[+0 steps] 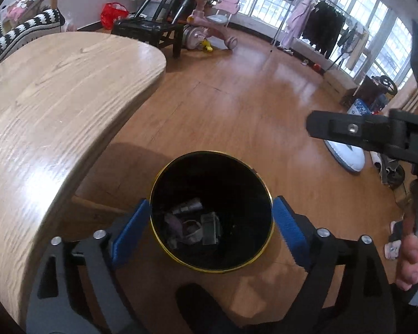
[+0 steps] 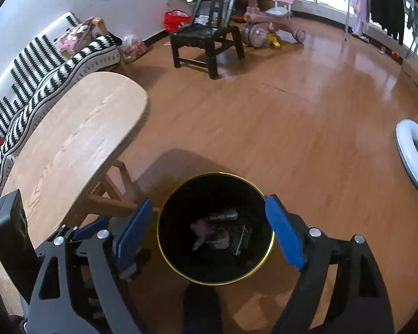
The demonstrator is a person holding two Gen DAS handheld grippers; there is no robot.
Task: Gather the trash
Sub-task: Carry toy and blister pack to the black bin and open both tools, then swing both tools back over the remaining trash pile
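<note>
Right tongs (image 1: 317,126) body: partial white "DA"; rest cut off.

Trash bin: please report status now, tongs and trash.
Left tongs open, empty. Right tongs open, empty. Trash lies inside black bin. Nothing blocks the bin.

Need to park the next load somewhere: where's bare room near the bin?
The tabletop is bare wood along its whole visible length, left of the bin. The floor is open from the bin out to the black chair and the white ring. It is crowded by the windows: tricycle and clothes rack.
</note>
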